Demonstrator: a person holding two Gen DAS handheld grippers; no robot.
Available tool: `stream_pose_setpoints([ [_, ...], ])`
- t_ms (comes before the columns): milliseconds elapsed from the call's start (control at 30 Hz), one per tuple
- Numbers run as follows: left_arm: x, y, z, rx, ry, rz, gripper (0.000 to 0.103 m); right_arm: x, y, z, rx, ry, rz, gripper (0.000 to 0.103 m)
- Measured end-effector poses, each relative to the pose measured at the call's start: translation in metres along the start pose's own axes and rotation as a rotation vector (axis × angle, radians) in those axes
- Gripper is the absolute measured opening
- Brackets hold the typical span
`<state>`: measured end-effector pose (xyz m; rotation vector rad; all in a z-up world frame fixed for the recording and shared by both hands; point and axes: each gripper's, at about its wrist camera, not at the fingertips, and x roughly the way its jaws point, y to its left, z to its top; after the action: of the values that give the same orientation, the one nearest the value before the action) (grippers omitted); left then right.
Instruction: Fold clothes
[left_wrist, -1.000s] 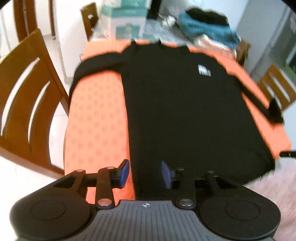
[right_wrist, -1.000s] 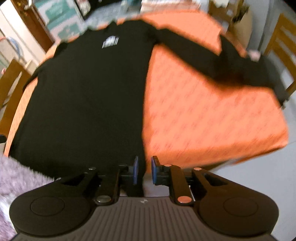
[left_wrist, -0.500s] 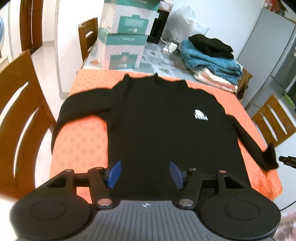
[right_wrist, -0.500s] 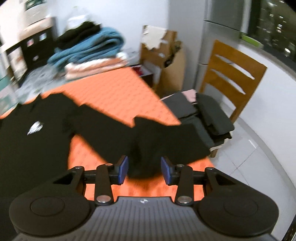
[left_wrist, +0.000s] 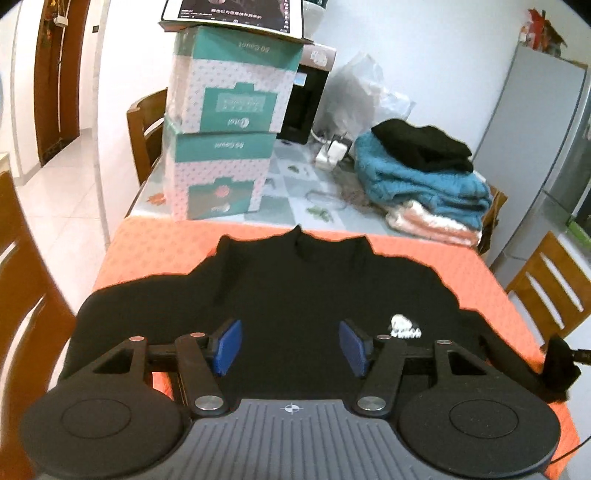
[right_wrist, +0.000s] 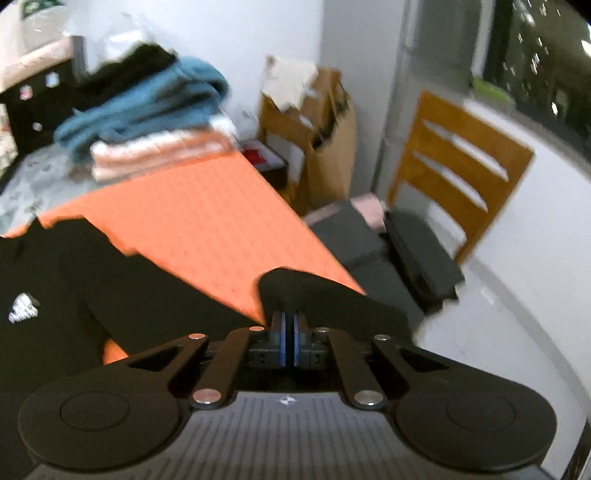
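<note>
A black long-sleeved shirt (left_wrist: 295, 288) with a small white chest logo (left_wrist: 405, 328) lies flat on the orange tablecloth (left_wrist: 155, 254), collar away from me. My left gripper (left_wrist: 289, 346) is open and empty, above the shirt's body. My right gripper (right_wrist: 289, 341) is shut on the shirt's right sleeve cuff (right_wrist: 314, 295), lifted at the table's right edge. In the left wrist view the held cuff (left_wrist: 557, 363) shows at the far right. The shirt's body (right_wrist: 48, 280) lies at the left of the right wrist view.
Two stacked teal-and-white boxes (left_wrist: 221, 147) and a pile of folded clothes (left_wrist: 424, 177) stand at the table's far end. Wooden chairs stand at the left (left_wrist: 22, 332) and right (left_wrist: 554, 284). A chair with dark folded clothes (right_wrist: 413, 243) is beside the table's right edge.
My right gripper swung from the hem to the right sleeve cuff and shut on it. My left gripper opened wider and moved up over the shirt's body.
</note>
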<state>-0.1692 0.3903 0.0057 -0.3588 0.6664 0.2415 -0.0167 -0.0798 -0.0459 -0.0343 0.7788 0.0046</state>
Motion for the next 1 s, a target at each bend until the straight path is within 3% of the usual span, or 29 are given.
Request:
stream_pose_setpoints([
  [167, 0.004, 0.012, 0.010, -0.107, 0.013, -0.049, 0.062, -0.020, 0.054, 0.037, -0.105, -0.077, 0.109, 0.005],
  [367, -0.006, 0.032, 0.011, -0.198, 0.020, -0.050, 0.062, -0.051, 0.148, 0.062, -0.374, -0.157, 0.277, 0.005],
  [600, -0.023, 0.055, 0.010, -0.265, 0.020, -0.005, 0.062, -0.084, 0.250, 0.057, -0.686, -0.184, 0.460, 0.005],
  [767, -0.034, 0.069, 0.006, -0.283, 0.018, -0.006, 0.062, -0.089, 0.306, 0.026, -0.865, -0.138, 0.553, 0.005],
  [867, -0.034, 0.072, 0.002, -0.283, 0.027, -0.008, 0.062, -0.086, 0.328, 0.004, -0.926, -0.058, 0.592, 0.006],
  [933, -0.034, 0.074, 0.000, -0.283, 0.033, -0.009, 0.062, -0.084, 0.336, -0.009, -0.951, 0.012, 0.633, 0.009],
  [1000, -0.034, 0.076, -0.002, -0.283, 0.040, -0.010, 0.062, -0.086, 0.339, -0.020, -0.959, 0.072, 0.670, 0.019],
])
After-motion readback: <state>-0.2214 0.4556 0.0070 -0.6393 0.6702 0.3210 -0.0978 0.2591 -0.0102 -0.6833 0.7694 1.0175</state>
